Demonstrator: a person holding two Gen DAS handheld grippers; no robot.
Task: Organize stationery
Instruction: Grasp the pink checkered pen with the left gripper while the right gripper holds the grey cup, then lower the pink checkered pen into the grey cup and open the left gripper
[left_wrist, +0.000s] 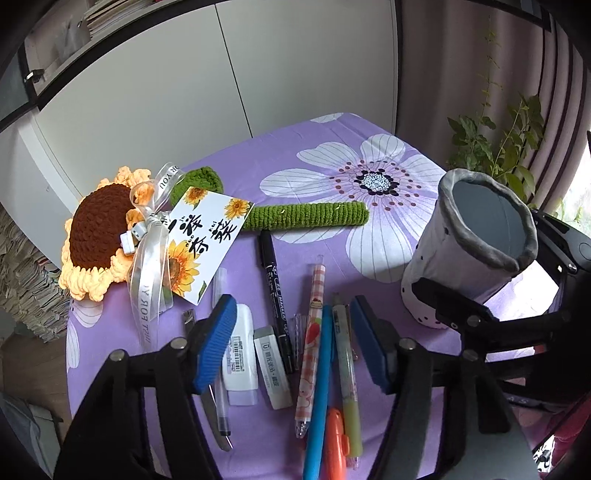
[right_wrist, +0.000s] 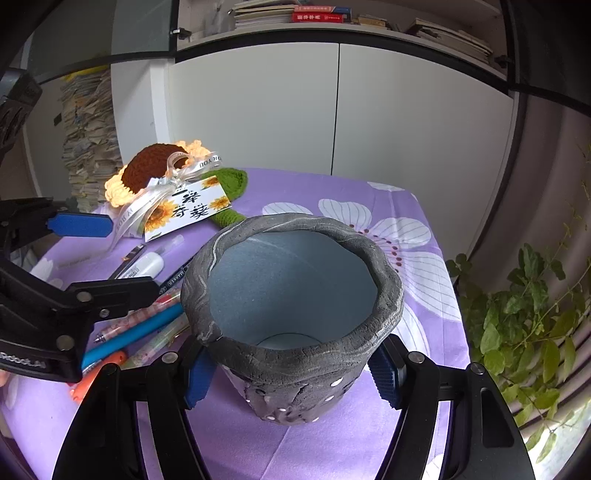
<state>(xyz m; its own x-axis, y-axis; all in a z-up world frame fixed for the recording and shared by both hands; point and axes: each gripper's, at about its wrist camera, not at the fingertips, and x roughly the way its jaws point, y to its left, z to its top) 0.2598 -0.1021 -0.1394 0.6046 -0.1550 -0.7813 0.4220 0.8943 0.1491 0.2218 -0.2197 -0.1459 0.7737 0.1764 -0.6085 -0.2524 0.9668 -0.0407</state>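
On purple cloth, pens, gripper-held cup

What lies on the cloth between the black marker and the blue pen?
In the left wrist view, a pink checked pen lies between the black marker and the blue pen, with a small clear cap beside it.
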